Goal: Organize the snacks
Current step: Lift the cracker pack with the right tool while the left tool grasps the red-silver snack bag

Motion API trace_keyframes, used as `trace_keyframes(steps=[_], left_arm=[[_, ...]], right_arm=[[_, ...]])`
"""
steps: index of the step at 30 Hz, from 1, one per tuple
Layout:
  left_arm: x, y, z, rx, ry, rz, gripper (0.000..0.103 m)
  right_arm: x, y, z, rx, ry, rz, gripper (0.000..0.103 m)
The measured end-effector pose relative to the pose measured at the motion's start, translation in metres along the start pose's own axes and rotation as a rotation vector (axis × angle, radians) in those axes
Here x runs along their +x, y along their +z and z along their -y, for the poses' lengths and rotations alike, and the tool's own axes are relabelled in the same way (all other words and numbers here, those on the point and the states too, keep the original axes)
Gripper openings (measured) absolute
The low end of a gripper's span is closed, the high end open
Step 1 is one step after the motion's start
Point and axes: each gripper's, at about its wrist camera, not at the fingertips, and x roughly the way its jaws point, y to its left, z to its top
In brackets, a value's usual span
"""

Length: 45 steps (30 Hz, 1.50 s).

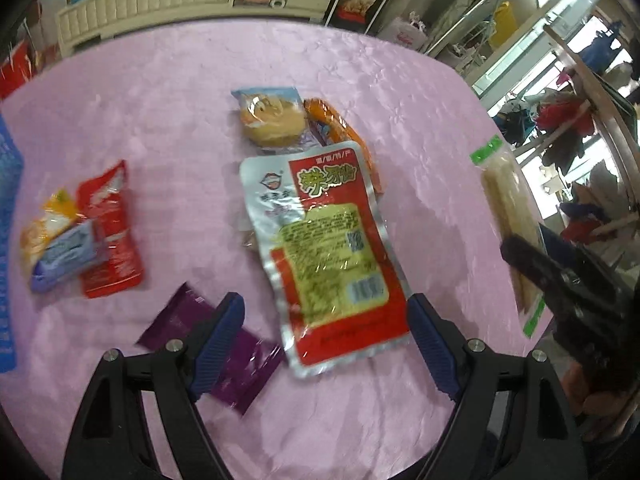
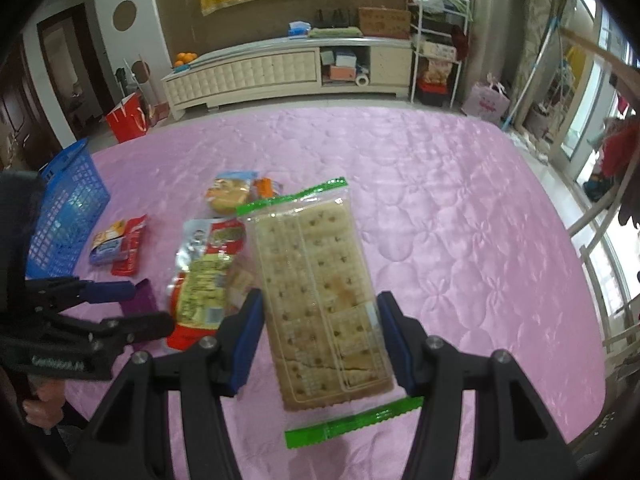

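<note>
A red and silver snack pouch lies label up on the pink cloth. My left gripper hangs open over its near end, one pad on each side, neither pressing. A purple packet lies under the left pad. My right gripper is shut on a clear pack of crackers with green sealed ends and holds it above the cloth. In the left wrist view the crackers show edge-on at the right. The pouch lies left of them.
A blue basket stands at the table's left edge. Before it lie a red packet, a small lilac packet and a yellow one. A bun in a blue wrapper and an orange sausage lie beyond the pouch.
</note>
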Motion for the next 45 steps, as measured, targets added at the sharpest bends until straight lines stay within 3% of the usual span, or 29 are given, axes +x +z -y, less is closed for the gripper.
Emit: trace_keyframes(steps=[7,13,20,28,31,36,38,42,45], left_arm=[[0.018,0.021,0.008,-0.031,-0.005,-0.013,0.082],[0.035,0.027,0.020,-0.005,0.049,-0.048,0.082],[0.050,0.028,0.045,0.109,0.163,-0.047,0.082],[0.058,0.032,0.051,0.085,0.198,-0.046,0.082],[0.052,0.028,0.054,0.102,0.196,-0.040,0.075],[0.033,0.027,0.055,0.100,0.159,-0.032,0.050],[0.031,0.027,0.055,0.105,0.157,-0.042,0.034],[0.033,0.027,0.037,0.022,0.083,-0.070,0.033],[0.034,0.028,0.035,0.029,0.067,-0.057,0.033]], right_arm=[[0.009,0.004,0.011,0.008,0.014,0.014,0.061],[0.022,0.001,0.014,0.017,0.035,-0.004,0.061],[0.029,-0.004,0.019,0.040,0.042,-0.021,0.061],[0.030,-0.008,0.013,0.020,0.046,-0.032,0.061],[0.030,-0.009,0.009,0.007,0.046,-0.038,0.061],[0.030,-0.013,-0.002,-0.017,0.043,-0.049,0.061],[0.030,-0.013,-0.006,-0.021,0.045,-0.048,0.061],[0.030,-0.012,-0.014,-0.022,0.050,-0.051,0.061],[0.030,-0.011,-0.017,-0.024,0.048,-0.052,0.061]])
